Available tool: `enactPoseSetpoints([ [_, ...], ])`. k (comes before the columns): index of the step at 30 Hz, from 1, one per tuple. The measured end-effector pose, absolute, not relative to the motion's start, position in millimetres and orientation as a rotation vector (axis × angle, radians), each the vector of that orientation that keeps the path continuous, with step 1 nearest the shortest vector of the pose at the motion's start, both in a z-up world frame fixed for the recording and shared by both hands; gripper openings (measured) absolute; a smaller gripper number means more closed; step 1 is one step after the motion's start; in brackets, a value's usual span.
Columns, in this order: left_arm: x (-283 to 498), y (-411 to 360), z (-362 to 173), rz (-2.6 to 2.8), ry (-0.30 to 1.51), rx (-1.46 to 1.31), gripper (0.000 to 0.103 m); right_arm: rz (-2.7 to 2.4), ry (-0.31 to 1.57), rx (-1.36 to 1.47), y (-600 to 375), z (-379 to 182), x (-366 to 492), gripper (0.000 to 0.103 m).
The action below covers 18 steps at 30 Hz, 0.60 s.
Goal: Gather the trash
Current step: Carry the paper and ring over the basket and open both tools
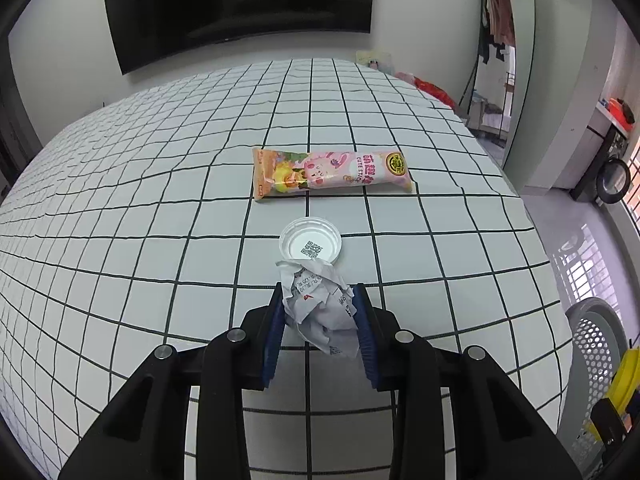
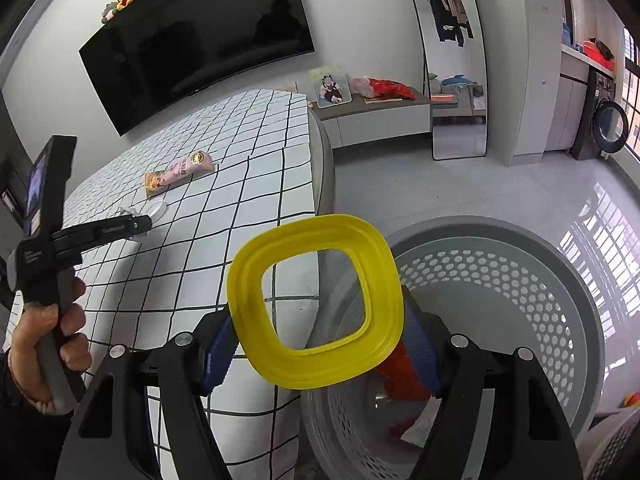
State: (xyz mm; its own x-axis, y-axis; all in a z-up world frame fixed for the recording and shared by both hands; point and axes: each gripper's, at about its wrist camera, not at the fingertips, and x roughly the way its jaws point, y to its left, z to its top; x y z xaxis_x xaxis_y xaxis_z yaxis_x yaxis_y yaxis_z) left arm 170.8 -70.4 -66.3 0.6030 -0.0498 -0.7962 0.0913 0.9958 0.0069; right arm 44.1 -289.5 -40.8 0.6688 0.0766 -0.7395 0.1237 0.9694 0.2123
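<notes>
A crumpled white receipt sits low over the checked tablecloth, and my left gripper is shut on it, both blue pads pressing its sides. Just beyond it lies a white plastic lid with a QR code, and farther back a pink snack wrapper lies flat. My right gripper is shut on a yellow ring-shaped lid, held over the rim of a grey perforated basket. The right wrist view also shows the left gripper and the hand holding it.
The basket stands on the floor by the table's right edge and holds red and white scraps. A dark TV hangs on the wall behind the table. A low cabinet and a mirror stand farther right.
</notes>
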Motion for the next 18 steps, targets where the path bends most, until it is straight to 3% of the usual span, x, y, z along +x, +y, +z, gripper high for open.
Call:
enactPoseSetpoints([
  [18,64,-120,-24,-0.292,0.796,0.134,0.033,-0.093,0.792,0.235,-295,-16,-17,0.07],
])
